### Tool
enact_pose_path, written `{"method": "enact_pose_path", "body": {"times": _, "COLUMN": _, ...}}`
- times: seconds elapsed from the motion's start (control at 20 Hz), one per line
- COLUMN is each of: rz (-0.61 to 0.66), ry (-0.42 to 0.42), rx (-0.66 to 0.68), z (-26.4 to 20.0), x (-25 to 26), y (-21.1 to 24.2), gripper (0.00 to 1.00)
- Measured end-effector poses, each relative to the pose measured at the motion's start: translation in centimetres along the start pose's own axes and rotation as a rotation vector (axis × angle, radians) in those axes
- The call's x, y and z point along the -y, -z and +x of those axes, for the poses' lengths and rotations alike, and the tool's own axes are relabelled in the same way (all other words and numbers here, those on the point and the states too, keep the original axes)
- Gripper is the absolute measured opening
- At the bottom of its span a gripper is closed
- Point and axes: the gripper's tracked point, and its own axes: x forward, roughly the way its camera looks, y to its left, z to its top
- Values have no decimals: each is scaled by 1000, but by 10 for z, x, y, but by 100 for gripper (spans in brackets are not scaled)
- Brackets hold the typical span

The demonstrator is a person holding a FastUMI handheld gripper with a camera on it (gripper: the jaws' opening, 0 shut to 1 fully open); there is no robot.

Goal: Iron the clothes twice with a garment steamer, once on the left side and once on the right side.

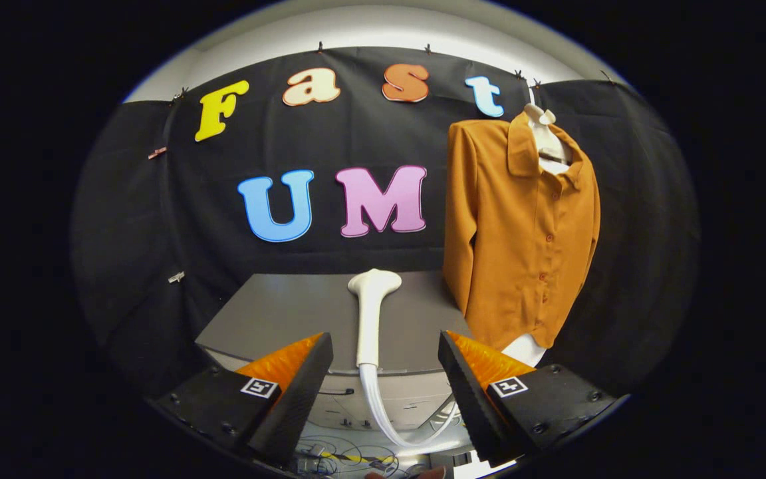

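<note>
A white garment steamer head (pixel 370 313) lies on the grey table (pixel 276 313), its handle pointing toward me and its white hose (pixel 389 419) curling down off the table's front edge. An orange-brown button shirt (pixel 522 226) hangs on a white hanger (pixel 542 130) against the black wall, to the right of the steamer and just past the table's right side. My gripper (pixel 383 346) is open, with nothing held. The steamer's handle lies in line with the gap between the fingers, just ahead of them.
The black cloth wall stands behind the table. Below the table's front edge, loose cables (pixel 343 456) lie on the floor near the hose loop. A white rounded base (pixel 526 349) shows under the shirt's hem.
</note>
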Motion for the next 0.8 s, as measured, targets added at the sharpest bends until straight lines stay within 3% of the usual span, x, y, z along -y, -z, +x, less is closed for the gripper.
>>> {"method": "enact_pose_path", "body": {"times": 0.65, "rz": -52, "ry": 49, "rx": -249, "z": 129, "x": -8, "y": 74, "gripper": 99}}
{"method": "enact_pose_path", "body": {"times": 0.75, "rz": -28, "ry": 43, "rx": -262, "z": 141, "x": -13, "y": 82, "gripper": 86}}
{"method": "enact_pose_path", "body": {"times": 0.8, "rz": -17, "ry": 27, "rx": -281, "z": 141, "x": -19, "y": 86, "gripper": 70}}
